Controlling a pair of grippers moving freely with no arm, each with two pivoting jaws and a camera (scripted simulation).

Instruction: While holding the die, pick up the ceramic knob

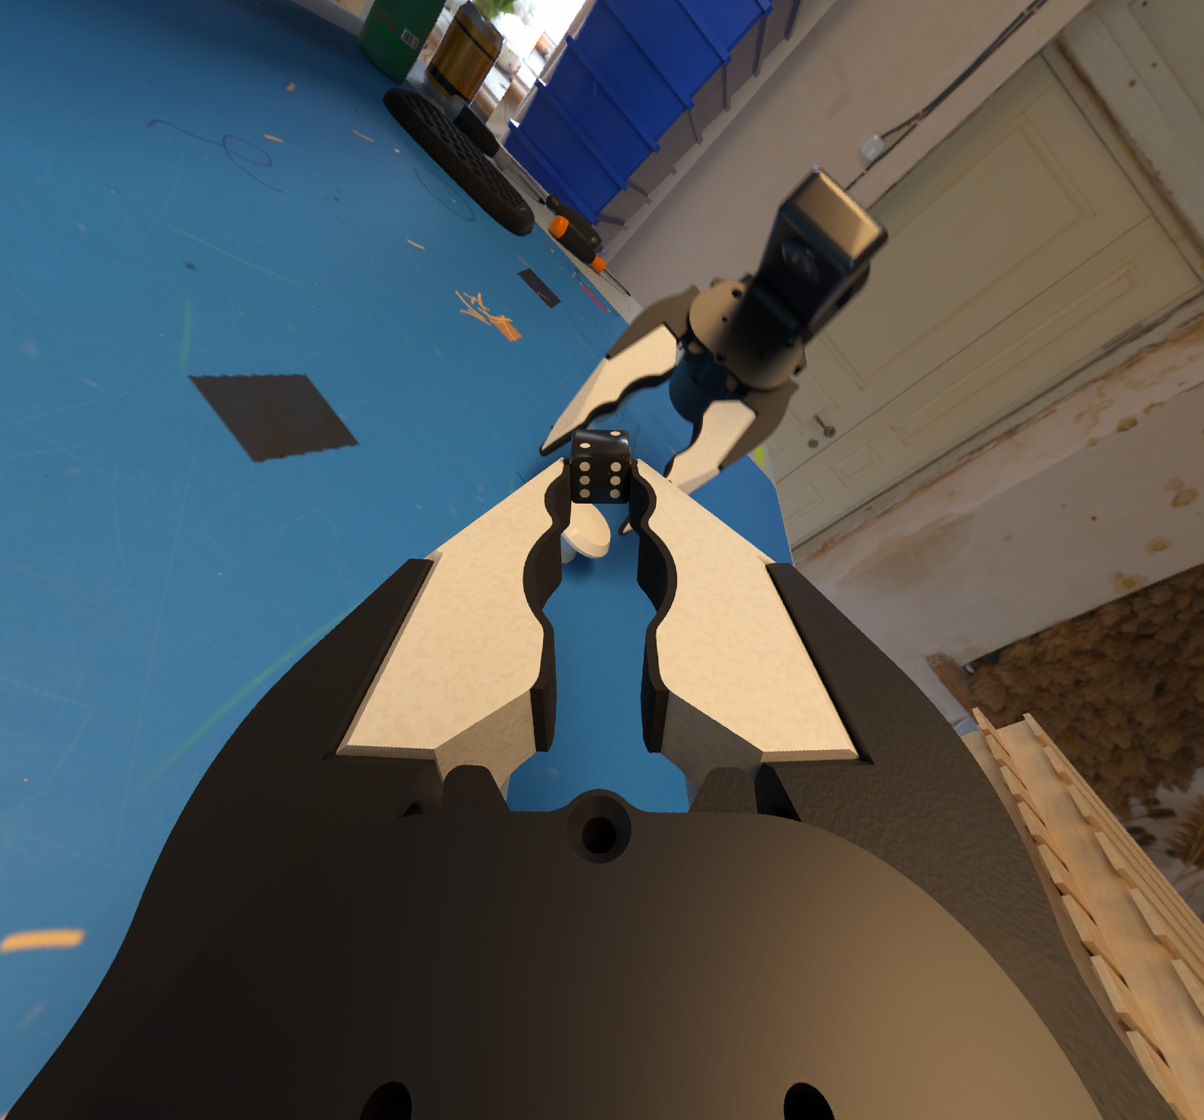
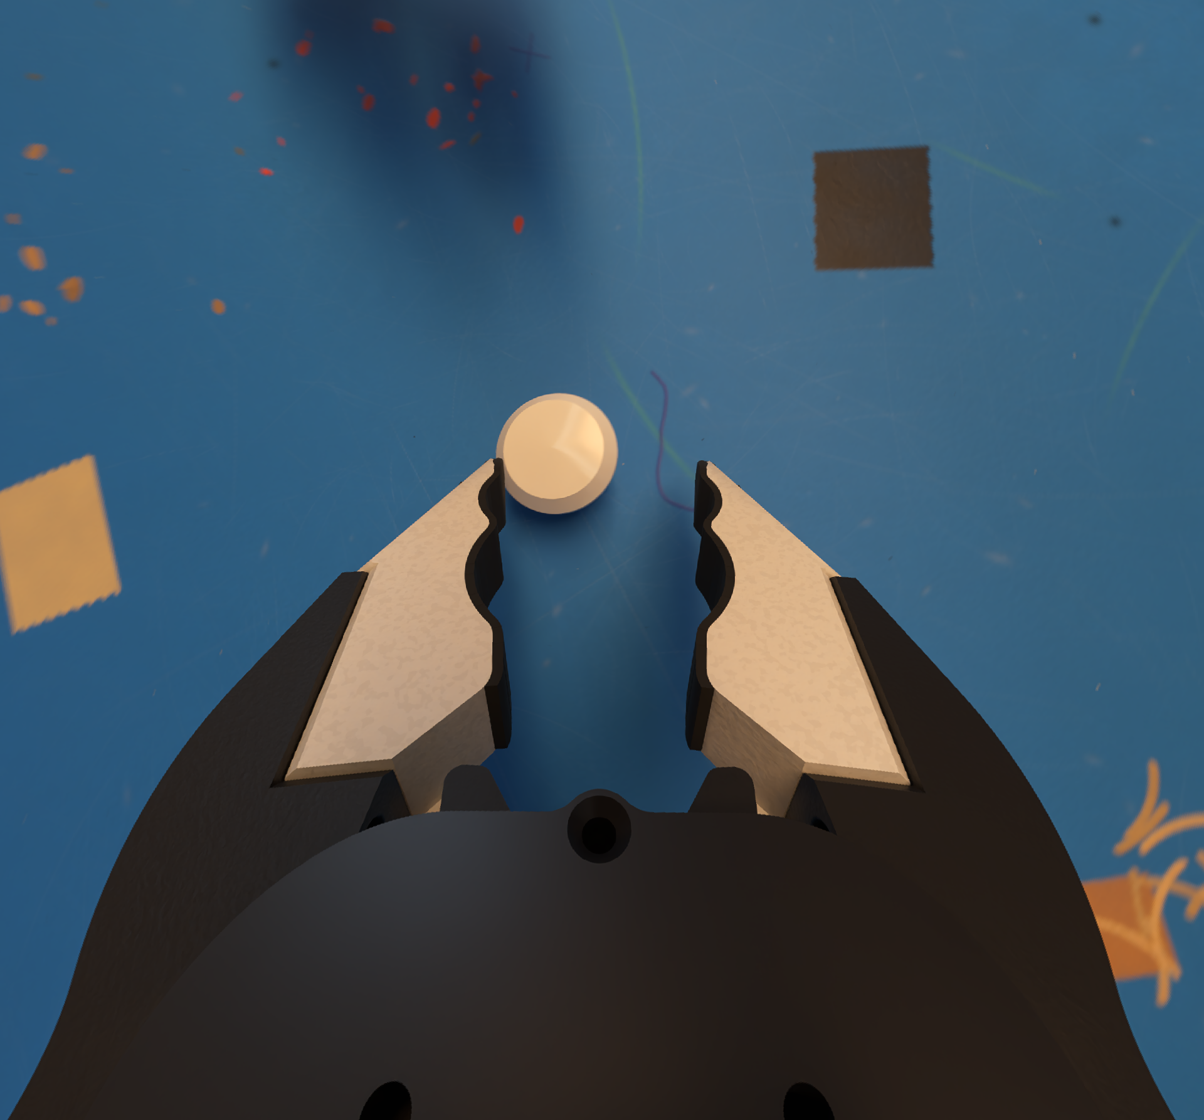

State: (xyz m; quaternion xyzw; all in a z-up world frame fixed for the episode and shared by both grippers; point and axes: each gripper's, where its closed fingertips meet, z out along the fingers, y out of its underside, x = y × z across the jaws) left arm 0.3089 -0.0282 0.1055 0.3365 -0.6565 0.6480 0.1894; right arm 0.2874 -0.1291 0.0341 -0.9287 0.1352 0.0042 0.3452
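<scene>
Two hand-held grippers: left hand-held gripper (image 1: 599,476) pinching die (image 1: 599,466); right hand-held gripper (image 2: 599,476) spread above ceramic knob (image 2: 557,453), upright on surface (image 2: 847,502). Approach step; next, shifting toward 11 o'clock, descending, closing.

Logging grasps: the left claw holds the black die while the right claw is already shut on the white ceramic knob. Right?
Not quite. The left claw does hold the black die, but the right claw is open; in the right wrist view the white ceramic knob sits ungripped beside one fingertip.
</scene>
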